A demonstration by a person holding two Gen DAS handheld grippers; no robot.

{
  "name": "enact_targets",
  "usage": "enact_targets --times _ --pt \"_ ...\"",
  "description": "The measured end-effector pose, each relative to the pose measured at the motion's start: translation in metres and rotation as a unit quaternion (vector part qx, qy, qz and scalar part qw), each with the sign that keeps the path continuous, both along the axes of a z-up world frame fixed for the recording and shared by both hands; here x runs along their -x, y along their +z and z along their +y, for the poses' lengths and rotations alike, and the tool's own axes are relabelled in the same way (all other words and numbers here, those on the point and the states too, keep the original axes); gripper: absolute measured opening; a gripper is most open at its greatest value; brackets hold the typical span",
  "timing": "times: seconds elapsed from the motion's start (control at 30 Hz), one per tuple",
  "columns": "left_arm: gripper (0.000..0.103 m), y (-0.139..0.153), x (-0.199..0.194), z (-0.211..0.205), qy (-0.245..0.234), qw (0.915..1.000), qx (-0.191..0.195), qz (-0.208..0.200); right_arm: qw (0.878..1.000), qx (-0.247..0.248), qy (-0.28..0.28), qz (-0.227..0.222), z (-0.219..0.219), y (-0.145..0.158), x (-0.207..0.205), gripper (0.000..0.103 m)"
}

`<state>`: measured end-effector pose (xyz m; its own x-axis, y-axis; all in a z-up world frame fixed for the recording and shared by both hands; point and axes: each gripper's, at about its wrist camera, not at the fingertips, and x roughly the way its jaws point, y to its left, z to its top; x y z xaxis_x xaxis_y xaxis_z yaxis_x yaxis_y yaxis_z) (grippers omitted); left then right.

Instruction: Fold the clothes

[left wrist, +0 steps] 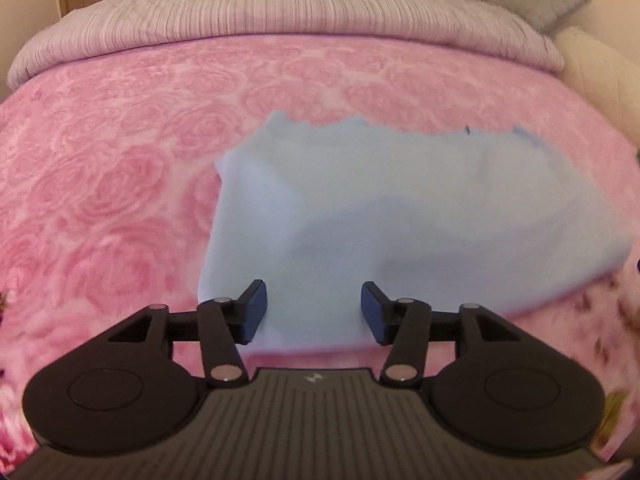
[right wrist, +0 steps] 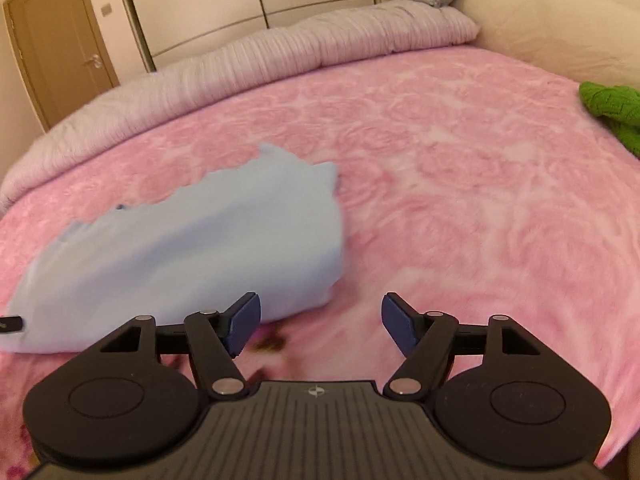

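On pink blanket [left wrist: 100, 168], blue garment [left wrist: 400, 208] lies folded w/ both jaws open.

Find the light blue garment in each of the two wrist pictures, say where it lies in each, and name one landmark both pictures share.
Left wrist view: the light blue garment fills the centre and right, reaching between the open fingers.
Right wrist view: the garment lies at lower left, beside the left finger, not between them.
Shared landmark: the ribbed grey duvet folded back along the far edge of the pink blanket.
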<state>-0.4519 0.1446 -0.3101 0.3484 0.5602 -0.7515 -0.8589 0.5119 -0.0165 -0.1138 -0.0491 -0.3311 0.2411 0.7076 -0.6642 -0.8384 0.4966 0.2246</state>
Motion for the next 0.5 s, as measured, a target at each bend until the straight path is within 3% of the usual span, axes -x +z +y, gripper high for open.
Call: enact_targets --times 0.07,0.2,0.3,0.37,0.5 --pt "0.056 -0.002 0.001 -0.018 -0.013 0.9997 -0.02 0.011 1.0 -0.002 0.002 0.003 -0.007 -0.003 0.023 0.078" --pt "0.059 0.007 0.011 -0.048 -0.029 0.9995 0.004 0.01 0.999 0.008 -0.022 0.031 -0.024 0.0 0.074 0.078" --pt "0.067 0.027 0.023 -0.074 -0.046 0.9989 -0.007 -0.002 0.999 0.008 -0.033 0.028 -0.033 0.025 0.106 0.08" --pt "0.068 0.041 0.031 -0.087 -0.045 0.9986 -0.028 0.001 0.999 0.002 -0.035 0.004 -0.037 0.045 0.128 0.086" --pt "0.073 0.063 0.049 -0.11 -0.038 0.9977 -0.056 0.001 0.999 0.007 -0.036 -0.026 -0.047 0.075 0.167 0.086"
